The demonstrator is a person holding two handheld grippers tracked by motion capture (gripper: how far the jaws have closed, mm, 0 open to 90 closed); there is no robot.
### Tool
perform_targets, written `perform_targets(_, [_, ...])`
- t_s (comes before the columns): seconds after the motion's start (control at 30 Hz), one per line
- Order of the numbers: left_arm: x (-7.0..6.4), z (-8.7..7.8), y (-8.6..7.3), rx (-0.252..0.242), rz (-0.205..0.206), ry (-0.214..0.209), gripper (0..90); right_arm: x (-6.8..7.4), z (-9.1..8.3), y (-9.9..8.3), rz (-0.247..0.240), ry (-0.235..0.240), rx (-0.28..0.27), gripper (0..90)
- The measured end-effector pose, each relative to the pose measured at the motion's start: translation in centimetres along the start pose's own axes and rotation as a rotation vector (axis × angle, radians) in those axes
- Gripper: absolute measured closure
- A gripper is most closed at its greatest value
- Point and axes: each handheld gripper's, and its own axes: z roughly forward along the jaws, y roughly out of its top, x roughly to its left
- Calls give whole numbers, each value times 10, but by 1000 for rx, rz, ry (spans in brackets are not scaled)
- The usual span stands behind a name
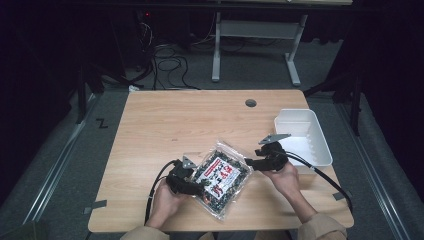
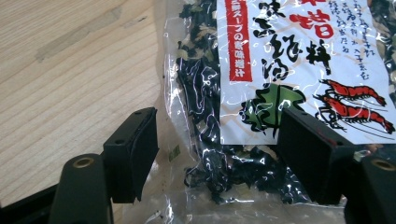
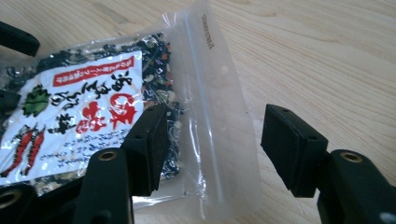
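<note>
while both gape, left hand-held gripper [image 2: 217, 154] and right hand-held gripper [image 3: 212, 149] straddle seaweed bag [image 1: 220, 177]

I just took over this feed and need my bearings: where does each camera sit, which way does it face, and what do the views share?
High view: fixed above the person's side, looking forward and down on the light wooden table; both forearms, the left gripper and the right gripper show.
Left gripper view: rides the left gripper, looking along its open jaws at the clear plastic bag of dark dried seaweed mix with a white printed label.
Right gripper view: rides the right gripper, facing the bag's clear zip-seal end.
All three views share the bag and the table.
</note>
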Motion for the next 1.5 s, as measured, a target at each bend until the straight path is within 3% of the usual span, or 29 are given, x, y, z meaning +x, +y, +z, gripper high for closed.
perform_targets(0.2, [3,-2,0,4,-10,34,298,-1,6,-1,18,2,14,420])
perform_targets(0.3, [7,-2,-2,-6,-35,38,298,-1,18,-5,23,-2,72,423])
perform_targets(0.4, [11,-2,-2,-9,-52,45,298,-1,23,-6,41,4,92,434])
perform_targets(0.73, [10,-3,-3,-15,-57,49,304,0,28,-4,101,121,87,630])
perform_targets(0.87, [8,-3,-3,-17,-48,58,310,1,25,-4,84,152,62,756])
perform_targets(1.0, [10,-2,-3,-19,-62,46,310,1,26,-6,59,133,92,827])
perform_targets(1.1, [9,-3,-3,-22,-57,56,310,3,23,-7,37,119,76,880])
perform_targets(1.23, [6,-3,-5,-43,-22,78,310,5,17,-7,1,103,70,894])
perform_targets(1.37, [6,-3,-5,-51,-27,73,301,9,9,-8,-42,87,34,896])
perform_targets(1.5, [5,-4,-4,-62,-32,66,296,8,-1,-3,-47,96,3,897])
